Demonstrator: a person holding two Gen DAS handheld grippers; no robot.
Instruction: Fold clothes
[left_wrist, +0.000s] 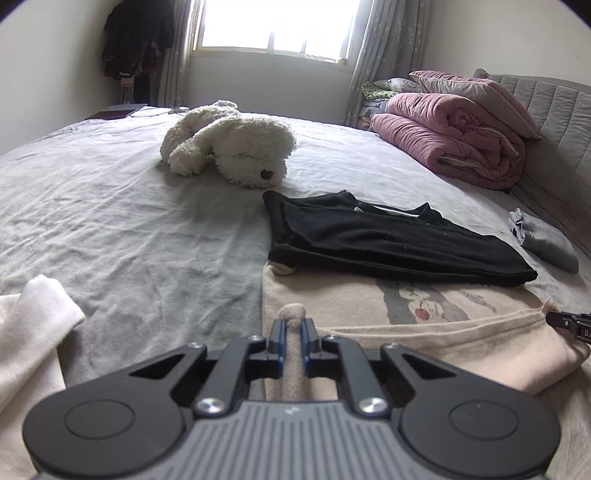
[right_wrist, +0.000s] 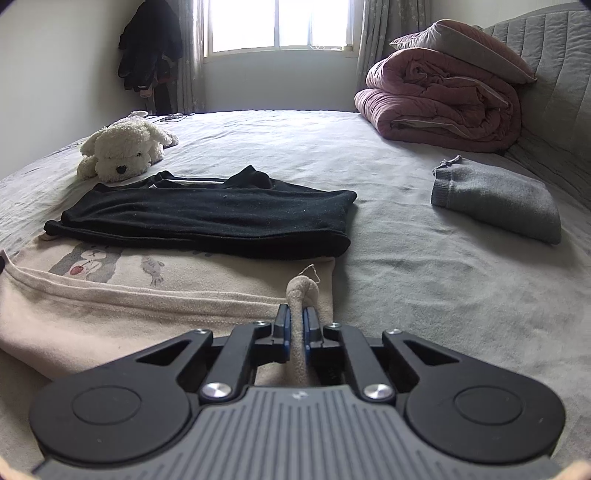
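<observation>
The left claw (left_wrist: 291, 330) is pressed together on a bunched corner of the cream garment (left_wrist: 424, 332), at the lower middle of the left wrist view. The right claw (right_wrist: 297, 321) pinches the other near corner in the same way, at the lower middle of the right wrist view. The cream garment lies flat on the bed (left_wrist: 129, 206), its hem folded back toward the cameras, with a small printed picture in its middle. Its far edge seems to go under the folded black garment (left_wrist: 388, 240), though the overlap is hard to judge.

The cloth looks light, soft and limp, so it will sag between the two holds; the corners are the good places to take it. Beyond, at the upper part of both frames, are a white plush dog (left_wrist: 236, 147), a pink quilt (left_wrist: 454, 136) and grey folded clothing (right_wrist: 498, 199). Free sheet lies left of the garment in the left wrist view and right of it in the right wrist view, giving room to move.
</observation>
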